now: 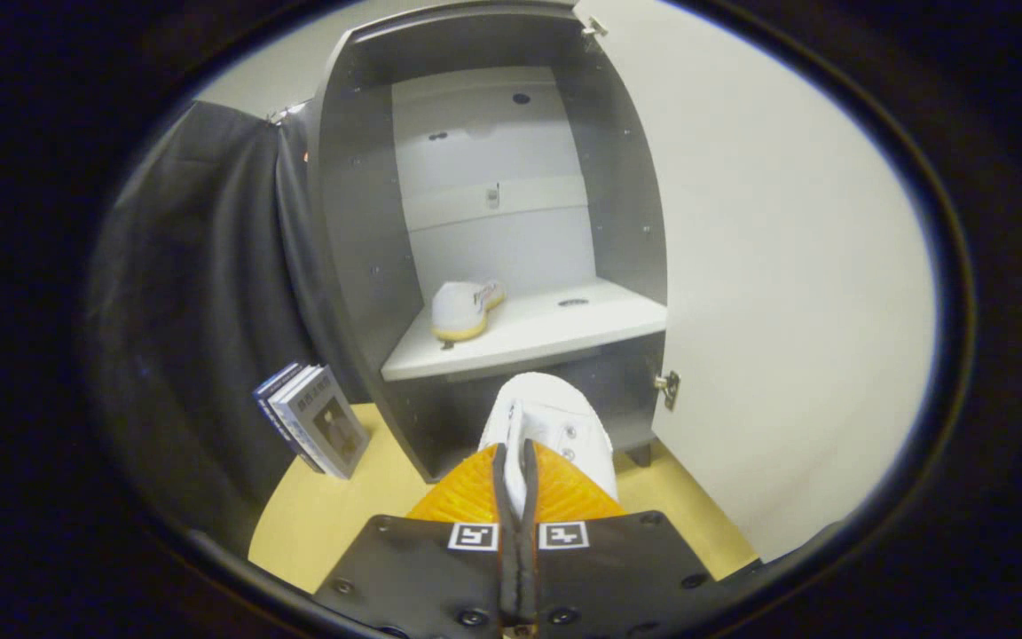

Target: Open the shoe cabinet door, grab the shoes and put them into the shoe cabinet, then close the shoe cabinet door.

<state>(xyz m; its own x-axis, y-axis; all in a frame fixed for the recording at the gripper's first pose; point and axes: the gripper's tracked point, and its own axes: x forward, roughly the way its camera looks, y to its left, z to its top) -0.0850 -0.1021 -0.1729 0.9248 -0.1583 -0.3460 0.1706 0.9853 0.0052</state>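
Shoe cabinet [360, 231]: grey carcass with pale back panel, standing upright on a yellow floor [316, 524], interior exposed.

Cabinet door [786, 266]: pale, swung fully open to the right, hung on two metal hinges, one at the top and one low near the shelf edge.

Black cloth wall [200, 293]: hangs to the left of the cabinet, reaching the floor.

Shelf [564, 333]: pale board inside the cabinet, carrying one shoe at its left side; the rest of the board bare.

Claw [515, 461]: near side of the scene, fingers pressed close together, pinching the rim of a white shoe between them.

Held shoe [564, 426]: white, lace eyelets showing, projecting beyond the fingers, in front of the cabinet's lower front panel and just below the shelf edge.

Shoe on shelf [462, 311]: white upper, yellowish sole, resting at the left of the shelf near the left wall, well apart from the held shoe.

Books [311, 430]: a few slim volumes, leaning upright on the floor against the cloth, left of the cabinet base.
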